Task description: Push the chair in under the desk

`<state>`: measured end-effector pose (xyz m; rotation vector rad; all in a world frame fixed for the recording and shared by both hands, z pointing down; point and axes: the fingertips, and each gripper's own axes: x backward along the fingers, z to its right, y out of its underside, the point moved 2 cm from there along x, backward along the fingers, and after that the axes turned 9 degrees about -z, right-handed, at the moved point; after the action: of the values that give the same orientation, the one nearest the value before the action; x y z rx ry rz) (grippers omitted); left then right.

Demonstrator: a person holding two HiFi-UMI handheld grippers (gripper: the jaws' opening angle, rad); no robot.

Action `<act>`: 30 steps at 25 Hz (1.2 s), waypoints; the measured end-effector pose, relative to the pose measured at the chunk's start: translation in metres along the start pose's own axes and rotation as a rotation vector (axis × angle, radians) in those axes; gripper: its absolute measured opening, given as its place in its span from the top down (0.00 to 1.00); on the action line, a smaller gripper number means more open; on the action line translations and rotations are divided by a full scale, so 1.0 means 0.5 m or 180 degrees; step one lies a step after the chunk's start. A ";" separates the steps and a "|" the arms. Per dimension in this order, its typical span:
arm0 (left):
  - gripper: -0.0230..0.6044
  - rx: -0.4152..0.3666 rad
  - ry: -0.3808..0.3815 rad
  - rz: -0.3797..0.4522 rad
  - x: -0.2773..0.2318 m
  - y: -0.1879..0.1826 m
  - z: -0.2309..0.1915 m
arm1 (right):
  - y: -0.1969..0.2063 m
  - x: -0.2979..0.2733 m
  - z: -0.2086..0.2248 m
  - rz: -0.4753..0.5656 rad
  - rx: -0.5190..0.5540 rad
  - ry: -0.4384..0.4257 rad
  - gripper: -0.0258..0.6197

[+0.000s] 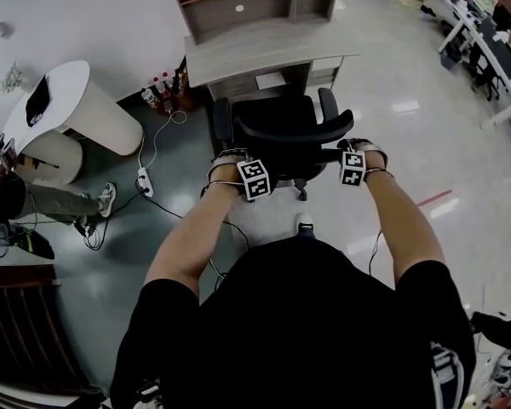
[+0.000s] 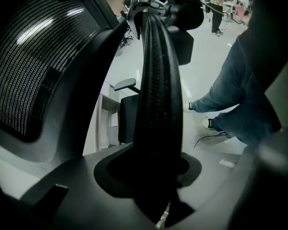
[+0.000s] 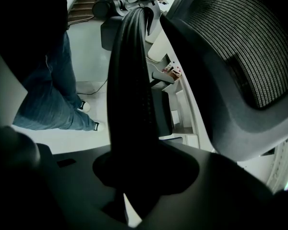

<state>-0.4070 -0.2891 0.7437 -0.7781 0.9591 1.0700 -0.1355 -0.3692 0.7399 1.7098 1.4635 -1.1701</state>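
**Chair-pushing task, mid-course.** The head view shows the black office chair on the floor just near of the table. It faces the opening between the table's legs and sits roughly centred on it.

The left gripper and the right gripper sit at the left and right ends of the backrest's top rim. Each gripper view shows that dark ribbed rim running straight between the jaws. Both grippers are clamped narrowly on it, with the mesh back to one side.

*Done:* both grips are taken and the chair is lined up with the opening.

*Left:* most of the travel, by the look of it. The armrests and the seat lie near of the table's front edge. Whether the seat's far end has started under the top cannot be told from this angle.

A power strip and its cable lie on the floor to the left, apart from the chair's base.
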 end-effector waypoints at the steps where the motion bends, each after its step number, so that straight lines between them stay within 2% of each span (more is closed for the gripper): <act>1: 0.73 0.0022 0.0012 -0.0018 -0.003 -0.004 -0.010 | 0.004 -0.007 0.015 0.0012 0.0025 0.0004 0.77; 16: 0.73 0.0287 -0.0006 -0.0123 -0.057 -0.058 -0.154 | 0.036 -0.096 0.197 0.0137 0.0294 0.0019 0.77; 30: 0.73 0.0395 -0.0040 -0.0160 -0.082 -0.074 -0.217 | 0.042 -0.134 0.276 0.0216 0.0375 0.0080 0.77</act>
<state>-0.4066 -0.4110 0.7408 -0.6892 0.9808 0.9615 -0.1486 -0.5237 0.7377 1.8447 1.3640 -1.2241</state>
